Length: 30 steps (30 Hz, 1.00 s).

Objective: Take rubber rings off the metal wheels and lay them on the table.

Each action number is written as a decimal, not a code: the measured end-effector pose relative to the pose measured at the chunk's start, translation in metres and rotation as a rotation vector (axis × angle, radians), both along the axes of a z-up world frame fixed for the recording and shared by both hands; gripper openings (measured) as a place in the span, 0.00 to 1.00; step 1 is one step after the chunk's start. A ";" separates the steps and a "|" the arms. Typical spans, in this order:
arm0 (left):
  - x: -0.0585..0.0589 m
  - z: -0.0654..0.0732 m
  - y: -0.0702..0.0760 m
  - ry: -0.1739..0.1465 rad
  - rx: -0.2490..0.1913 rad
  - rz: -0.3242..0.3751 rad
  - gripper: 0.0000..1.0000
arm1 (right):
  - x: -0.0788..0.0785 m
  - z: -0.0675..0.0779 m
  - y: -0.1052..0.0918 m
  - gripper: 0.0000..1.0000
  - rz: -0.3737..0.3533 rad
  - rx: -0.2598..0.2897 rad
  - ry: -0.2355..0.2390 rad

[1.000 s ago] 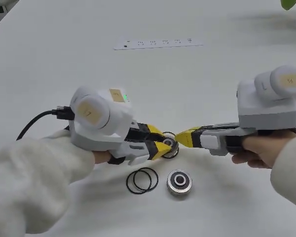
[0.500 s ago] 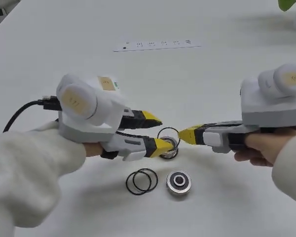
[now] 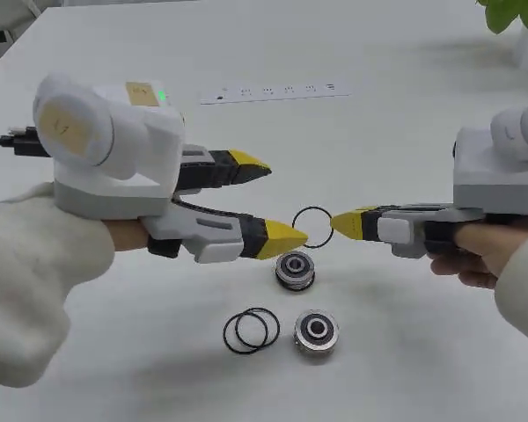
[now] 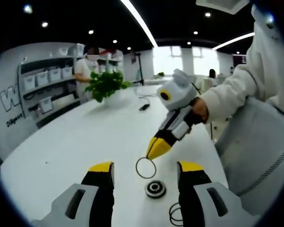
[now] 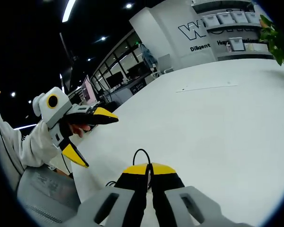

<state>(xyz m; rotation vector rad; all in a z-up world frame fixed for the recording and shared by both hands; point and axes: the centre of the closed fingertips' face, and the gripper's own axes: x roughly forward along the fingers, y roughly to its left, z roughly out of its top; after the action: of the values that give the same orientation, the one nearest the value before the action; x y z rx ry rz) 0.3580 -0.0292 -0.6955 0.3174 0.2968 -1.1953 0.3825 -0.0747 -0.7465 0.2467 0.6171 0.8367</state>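
Rubber ring (image 3: 311, 208) between right gripper (image 3: 338, 223) jaws

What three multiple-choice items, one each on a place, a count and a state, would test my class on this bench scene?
1. Where do the two loose rubber rings lie?
A. on the table, left of the nearer metal wheel
B. on top of a wheel
C. in a box

2. How many metal wheels stand on the table?
A. one
B. two
C. four

3. What is the right tool doing?
A. standing open
B. gripping a wheel
C. shut on a lifted ring

Answers: 1 A, they lie beside that wheel; 2 B, two sit on the table; 3 C, its jaws pinch the ring above the table.
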 end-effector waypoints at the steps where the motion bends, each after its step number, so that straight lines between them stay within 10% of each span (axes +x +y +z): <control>1: -0.001 0.002 0.002 -0.001 -0.002 0.003 0.57 | 0.001 0.003 0.000 0.00 -0.003 0.003 -0.005; 30: -0.021 0.024 0.057 -0.030 -0.030 0.104 0.79 | -0.010 0.054 0.021 0.00 0.031 0.103 -0.075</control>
<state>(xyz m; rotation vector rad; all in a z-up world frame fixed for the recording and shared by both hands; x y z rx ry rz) 0.3373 0.0279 -0.6715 0.2898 0.2658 -1.0903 0.3725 -0.0532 -0.6924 0.2983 0.5100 0.9046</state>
